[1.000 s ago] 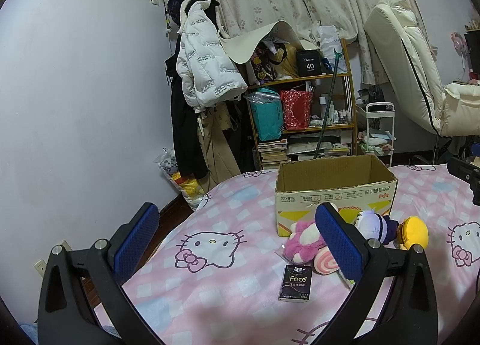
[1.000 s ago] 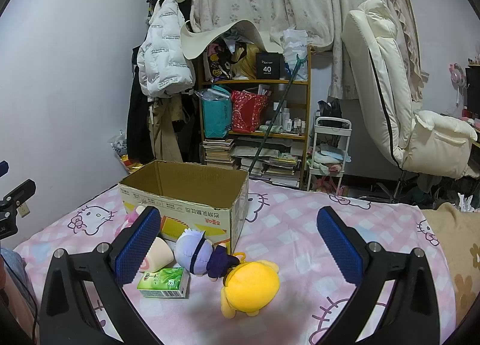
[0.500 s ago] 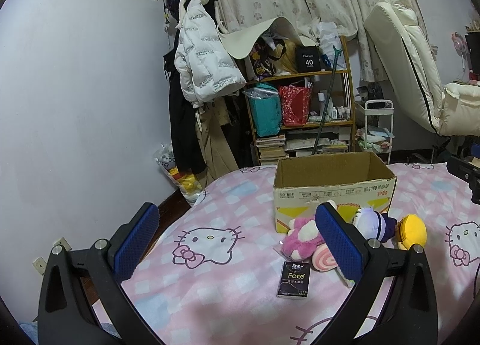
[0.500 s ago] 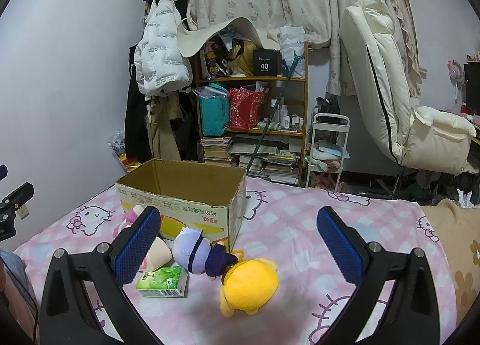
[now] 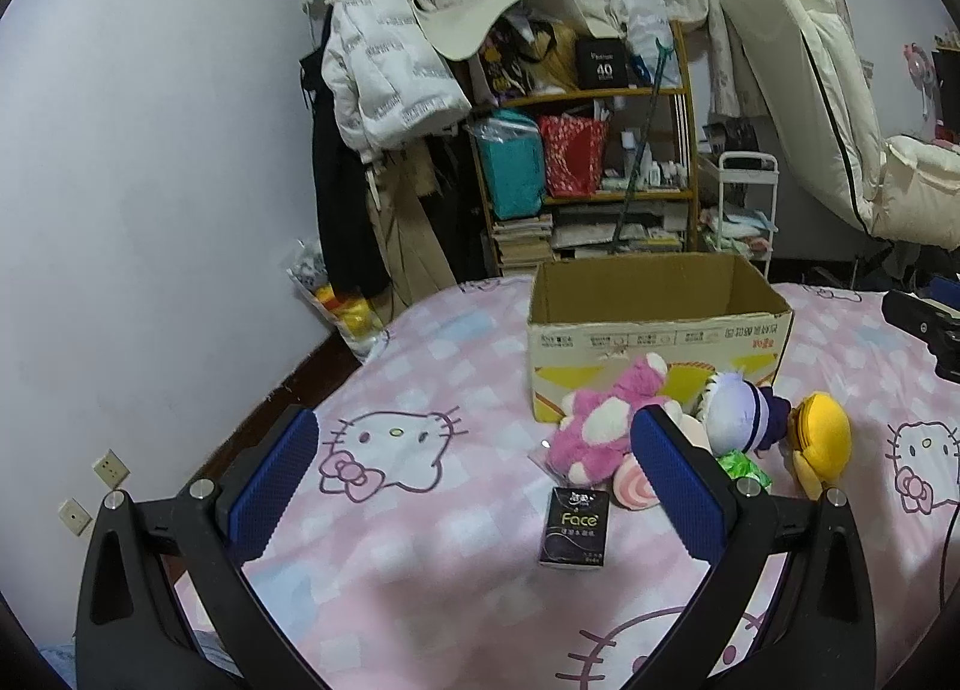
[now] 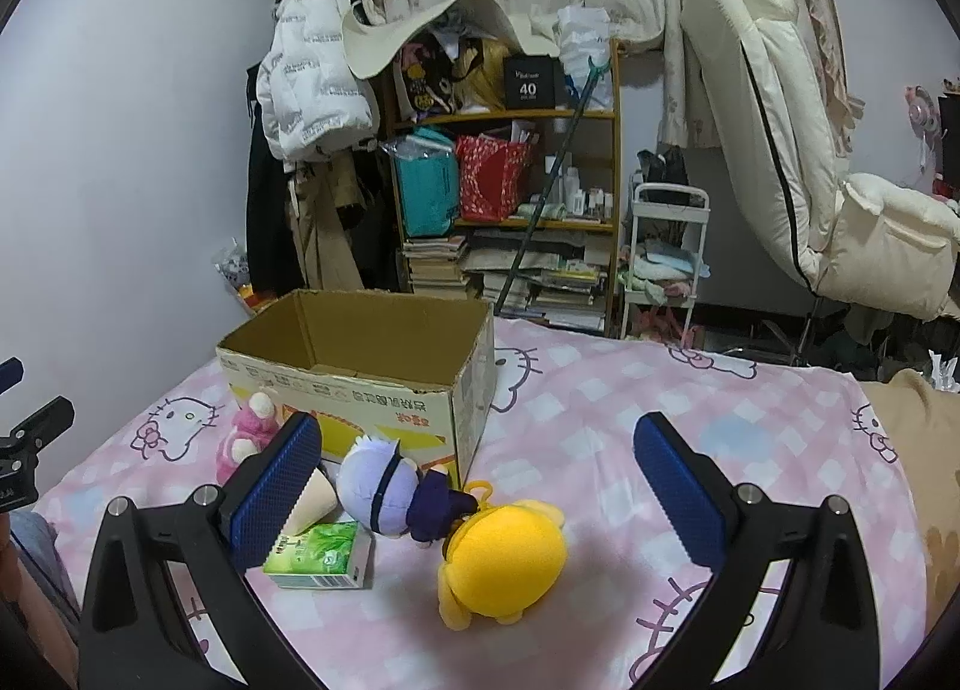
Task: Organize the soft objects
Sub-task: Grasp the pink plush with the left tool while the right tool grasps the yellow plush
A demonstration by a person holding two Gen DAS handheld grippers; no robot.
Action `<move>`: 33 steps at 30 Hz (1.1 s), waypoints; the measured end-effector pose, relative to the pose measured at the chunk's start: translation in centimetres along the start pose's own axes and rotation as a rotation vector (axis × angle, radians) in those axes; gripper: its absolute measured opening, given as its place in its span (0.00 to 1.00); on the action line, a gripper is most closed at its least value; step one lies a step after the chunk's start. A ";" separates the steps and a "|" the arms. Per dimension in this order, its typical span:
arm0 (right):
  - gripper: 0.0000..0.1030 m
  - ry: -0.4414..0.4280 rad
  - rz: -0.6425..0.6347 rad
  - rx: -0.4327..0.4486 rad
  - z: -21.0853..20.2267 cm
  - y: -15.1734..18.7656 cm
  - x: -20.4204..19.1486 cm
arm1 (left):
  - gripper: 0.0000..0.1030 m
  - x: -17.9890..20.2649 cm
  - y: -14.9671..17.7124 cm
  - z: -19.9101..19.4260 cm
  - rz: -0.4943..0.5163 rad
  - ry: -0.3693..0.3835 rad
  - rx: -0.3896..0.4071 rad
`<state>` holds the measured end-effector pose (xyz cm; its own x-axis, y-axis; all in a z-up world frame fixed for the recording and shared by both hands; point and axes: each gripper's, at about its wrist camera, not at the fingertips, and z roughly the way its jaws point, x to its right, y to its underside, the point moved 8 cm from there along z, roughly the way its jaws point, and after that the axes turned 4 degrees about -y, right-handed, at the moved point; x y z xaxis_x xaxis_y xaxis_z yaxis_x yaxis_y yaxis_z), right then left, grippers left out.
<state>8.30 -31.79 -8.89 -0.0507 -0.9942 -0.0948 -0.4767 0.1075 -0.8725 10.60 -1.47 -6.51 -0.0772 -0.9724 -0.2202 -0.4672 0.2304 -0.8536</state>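
A: Grippers?
B: Left gripper [image 5: 480, 486] wide open, nothing held. Right gripper [image 6: 480, 492] same, spread wide, empty, above bedspread [image 6: 600, 408].

A: Toys, rel. to cardboard box [image 6: 366, 384]?
B: All at box's near wall: pink plush [image 5: 600, 426], purple-haired doll [image 6: 390, 486], yellow plush [image 6: 504, 564]. Green tissue pack [image 6: 321, 555] & black Face pack [image 5: 575, 525] slightly further out.

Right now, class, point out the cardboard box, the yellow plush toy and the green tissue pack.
cardboard box [image 6: 336, 396]: right wrist view, front wall.
yellow plush toy [image 6: 510, 561]: right wrist view, round body.
green tissue pack [image 6: 318, 555]: right wrist view, top face.
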 end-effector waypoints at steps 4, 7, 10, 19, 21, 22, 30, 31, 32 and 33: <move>1.00 -0.007 0.014 -0.040 1.4 0.4 0.3 | 0.99 0.6 0.2 1.1 0.001 0.016 -0.034; 1.00 -0.011 0.026 -0.069 2.4 0.8 0.5 | 0.99 1.2 0.4 1.8 0.015 0.021 -0.054; 1.00 -0.019 0.037 -0.096 3.5 1.0 0.6 | 0.99 1.8 0.5 2.7 0.028 0.036 -0.082; 1.00 -0.027 0.051 -0.156 6.5 1.8 1.3 | 0.99 4.1 -0.1 5.3 0.040 0.078 -0.105; 1.00 -0.025 0.045 -0.174 7.2 2.1 1.4 | 0.99 5.1 -0.2 5.8 0.046 0.096 -0.109; 1.00 -0.023 0.044 -0.186 7.6 2.4 1.5 | 0.99 5.6 -0.3 6.1 0.052 0.105 -0.108; 1.00 -0.018 0.044 -0.297 11.6 5.5 1.9 | 0.99 10.2 -0.6 8.9 0.153 0.117 -0.103; 1.00 -0.018 0.049 -0.314 12.0 5.9 2.0 | 0.99 10.5 -0.4 9.4 0.153 0.119 -0.115; 1.00 -0.020 0.055 -0.327 12.3 6.2 2.1 | 0.99 10.8 -0.2 10.0 0.150 0.120 -0.131; 1.00 -0.022 0.062 -0.341 12.6 6.6 2.1 | 0.99 11.0 -0.1 10.5 0.150 0.120 -0.145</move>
<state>16.15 -33.20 -20.89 -0.0714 -0.9851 -0.1564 -0.7396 0.1575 -0.6544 19.00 -11.78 -13.83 -0.2553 -0.9273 -0.2738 -0.5633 0.3728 -0.7374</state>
